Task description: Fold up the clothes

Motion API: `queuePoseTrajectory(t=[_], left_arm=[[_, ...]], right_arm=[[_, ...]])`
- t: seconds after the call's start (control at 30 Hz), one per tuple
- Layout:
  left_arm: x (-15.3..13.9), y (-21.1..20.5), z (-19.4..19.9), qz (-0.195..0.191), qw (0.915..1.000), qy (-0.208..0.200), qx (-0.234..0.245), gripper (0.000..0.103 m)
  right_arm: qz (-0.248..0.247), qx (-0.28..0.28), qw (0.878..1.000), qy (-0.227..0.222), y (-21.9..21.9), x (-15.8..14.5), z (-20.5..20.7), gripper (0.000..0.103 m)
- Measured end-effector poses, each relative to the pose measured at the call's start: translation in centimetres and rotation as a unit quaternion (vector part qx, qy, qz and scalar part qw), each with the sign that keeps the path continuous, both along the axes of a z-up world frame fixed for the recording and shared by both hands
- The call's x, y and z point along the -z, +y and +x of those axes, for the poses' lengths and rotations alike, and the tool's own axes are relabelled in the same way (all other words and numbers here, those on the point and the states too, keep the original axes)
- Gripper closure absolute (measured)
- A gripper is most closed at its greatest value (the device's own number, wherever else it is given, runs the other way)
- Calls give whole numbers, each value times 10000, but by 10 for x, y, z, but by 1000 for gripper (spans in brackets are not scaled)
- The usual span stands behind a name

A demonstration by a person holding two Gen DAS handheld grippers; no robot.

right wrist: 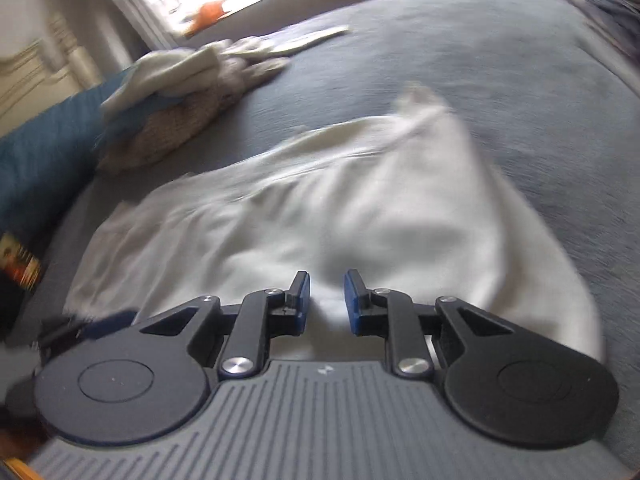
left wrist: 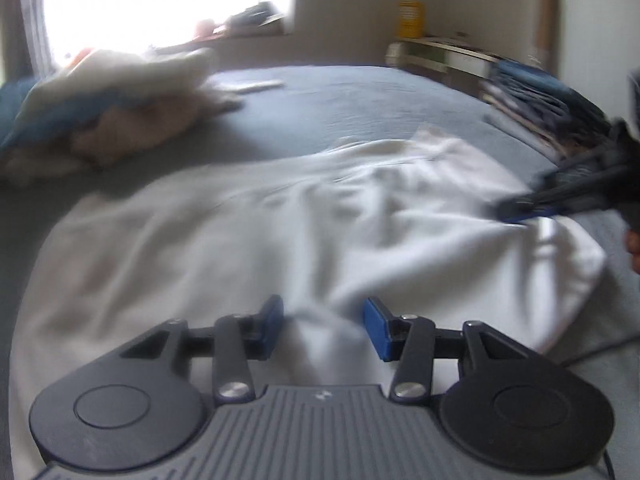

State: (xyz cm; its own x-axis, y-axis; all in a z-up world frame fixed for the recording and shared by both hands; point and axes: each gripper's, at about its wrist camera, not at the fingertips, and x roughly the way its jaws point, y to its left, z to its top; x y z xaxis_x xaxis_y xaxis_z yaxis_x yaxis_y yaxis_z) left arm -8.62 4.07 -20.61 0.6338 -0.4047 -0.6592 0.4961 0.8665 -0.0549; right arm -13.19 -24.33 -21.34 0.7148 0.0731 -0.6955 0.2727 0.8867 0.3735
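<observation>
White garment (left wrist: 240, 232): being spread out rumpled on the grey-blue bed cover (left wrist: 360, 92), pretty blurry in both views.
Left gripper (left wrist: 323, 326): being held low over the garment's near edge, jaws spread, nothing being pinched.
Right gripper (right wrist: 327, 304): also being held over the white cloth, jaws parted with cloth showing in the gap; seen from the left wrist at the garment's right corner.
Clothes heap (right wrist: 180, 96): being left bunched toward the window side.
Folded stack (left wrist: 532, 108): being kept at the bed's right edge.
</observation>
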Motion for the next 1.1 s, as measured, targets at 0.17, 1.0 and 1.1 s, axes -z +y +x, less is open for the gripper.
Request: queuePoseTrajectory(t=[0.17,1.0,1.1], left_arm=[[-2,71,25,169,9950,53,-983,57],[-5,115,-30,16,9965,526,-655,56],[-13,127,-30,-8,9951,492,-854,56]], right_arm=[[293,1451,9889,163,-66,9,-23,85],[765,1447,9843,654,-67,0,-50,86],[724,1565,9838,497,-68,-5,-55,85]])
